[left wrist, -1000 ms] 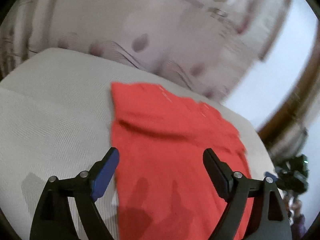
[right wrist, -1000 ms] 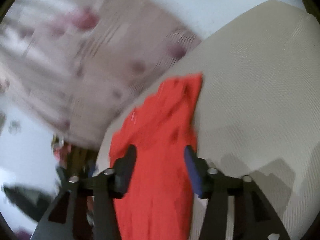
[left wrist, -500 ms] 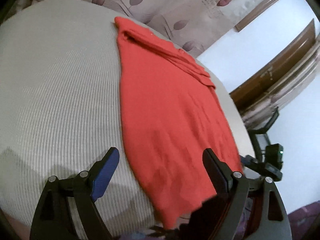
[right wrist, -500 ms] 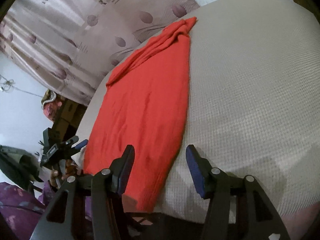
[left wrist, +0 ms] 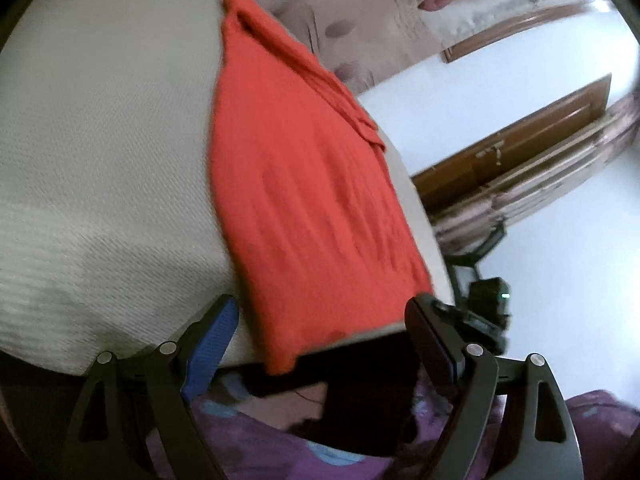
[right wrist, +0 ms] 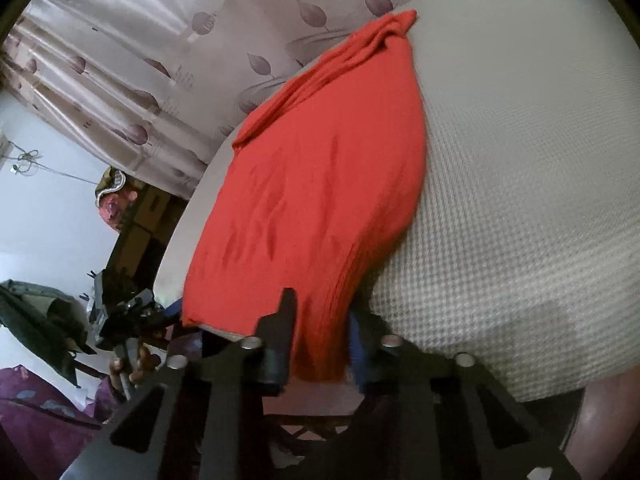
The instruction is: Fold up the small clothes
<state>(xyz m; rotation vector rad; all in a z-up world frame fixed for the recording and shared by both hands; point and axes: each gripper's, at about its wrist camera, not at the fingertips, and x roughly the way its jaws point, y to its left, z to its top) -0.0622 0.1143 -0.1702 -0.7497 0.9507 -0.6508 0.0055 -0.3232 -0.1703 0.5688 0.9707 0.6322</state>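
Note:
A red garment [left wrist: 304,184] lies flat and lengthwise on the cream textured table [left wrist: 100,152], its near hem hanging slightly over the front edge. My left gripper [left wrist: 322,304] is at that edge, open wide, its fingers on either side of the left hem corner and not touching it. In the right wrist view the same red garment [right wrist: 320,184] droops over the table [right wrist: 520,200] edge. My right gripper [right wrist: 318,344] has its jaws closing on that hanging right hem corner, and the cloth fills the narrow gap between the pads.
A leaf-patterned curtain [right wrist: 140,60] hangs behind the table. A wooden door frame [left wrist: 520,132] is at the right. Purple patterned cloth [left wrist: 260,440] lies below the table edge. Boxes and clutter [right wrist: 136,216] stand at the left.
Both grippers have drawn back from over the garment to its near hem at the table's front edge. The right jaws have narrowed onto the hanging corner. The left jaws stay wide.

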